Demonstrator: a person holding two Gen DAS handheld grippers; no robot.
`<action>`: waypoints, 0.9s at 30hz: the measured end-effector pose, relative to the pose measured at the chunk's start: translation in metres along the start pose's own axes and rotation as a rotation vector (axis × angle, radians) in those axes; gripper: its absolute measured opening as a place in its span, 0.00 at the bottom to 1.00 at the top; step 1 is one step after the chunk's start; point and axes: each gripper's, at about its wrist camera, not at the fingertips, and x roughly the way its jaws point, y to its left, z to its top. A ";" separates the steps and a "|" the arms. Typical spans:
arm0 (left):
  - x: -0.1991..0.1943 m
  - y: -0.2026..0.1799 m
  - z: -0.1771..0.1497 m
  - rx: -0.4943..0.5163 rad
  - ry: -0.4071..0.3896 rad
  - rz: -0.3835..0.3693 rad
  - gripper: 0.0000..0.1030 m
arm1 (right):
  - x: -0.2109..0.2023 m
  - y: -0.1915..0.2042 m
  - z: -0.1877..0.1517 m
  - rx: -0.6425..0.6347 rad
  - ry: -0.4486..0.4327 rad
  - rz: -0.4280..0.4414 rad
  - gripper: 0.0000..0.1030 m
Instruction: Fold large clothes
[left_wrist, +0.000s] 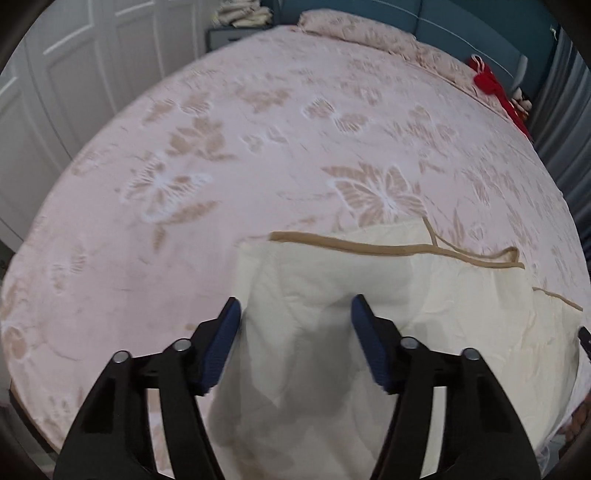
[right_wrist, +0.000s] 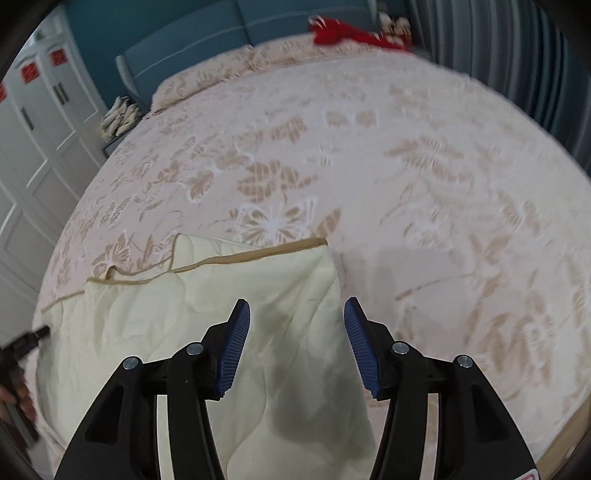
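Left gripper (left_wrist: 295, 314), right gripper (right_wrist: 296, 315) fingers apart above cream garment (left_wrist: 424, 295).

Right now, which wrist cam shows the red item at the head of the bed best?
Right wrist: the red item lies near top centre against the blue headboard, blurred but mostly unobstructed. Left wrist shows it smaller, pushed to the distorted right edge of the bed.

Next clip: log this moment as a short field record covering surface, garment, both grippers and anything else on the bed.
surface: bed with pink butterfly-print cover
garment: cream garment with tan trim, lying on the bed's near part
left gripper: open above the garment's left edge, gripping nothing
right gripper: open above the garment's right edge, gripping nothing
other: red item near the headboard
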 end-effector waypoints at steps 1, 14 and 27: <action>0.006 0.000 0.002 -0.005 0.007 0.002 0.42 | 0.007 -0.001 0.002 0.014 0.011 0.005 0.33; 0.035 -0.003 0.027 -0.003 -0.013 0.094 0.08 | 0.034 0.013 0.021 -0.031 -0.030 -0.077 0.08; 0.070 -0.017 0.007 0.087 -0.054 0.211 0.10 | 0.083 0.005 -0.003 -0.073 0.002 -0.157 0.09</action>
